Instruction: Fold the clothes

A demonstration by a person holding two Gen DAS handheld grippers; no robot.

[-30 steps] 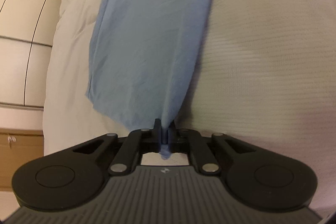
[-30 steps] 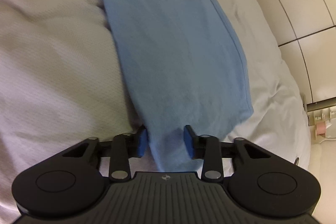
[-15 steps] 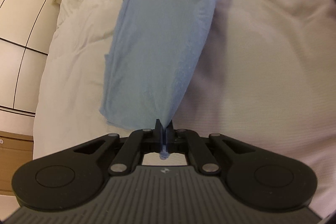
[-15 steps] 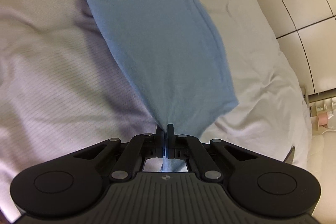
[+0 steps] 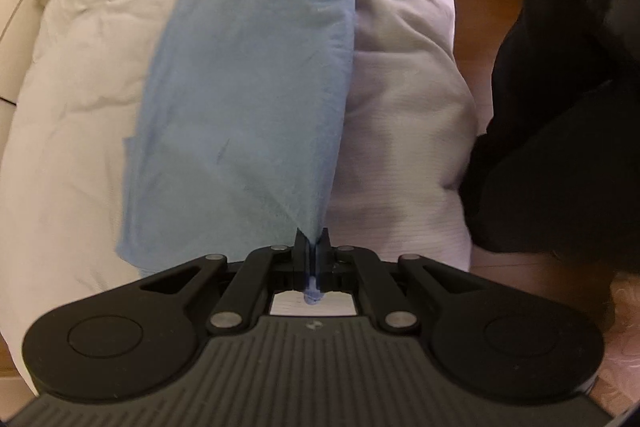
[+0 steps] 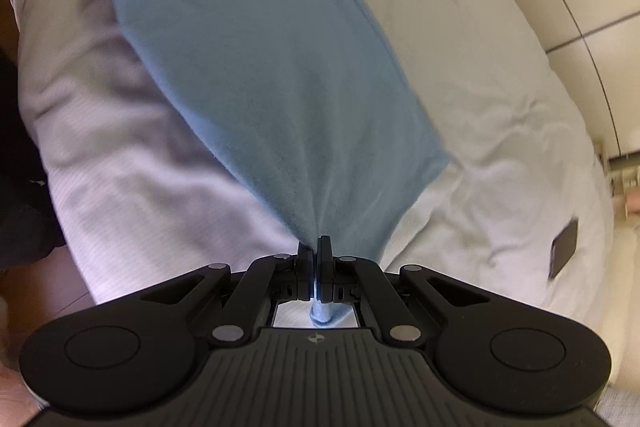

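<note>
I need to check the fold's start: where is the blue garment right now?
In both wrist views the blue garment stretches up the middle of the picture over the white bedding, one end pinched in the left tool, another in the right tool.

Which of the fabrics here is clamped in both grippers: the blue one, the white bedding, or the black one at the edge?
The blue garment: its corners are pinched in the left gripper and right gripper; the others lie untouched.
</note>
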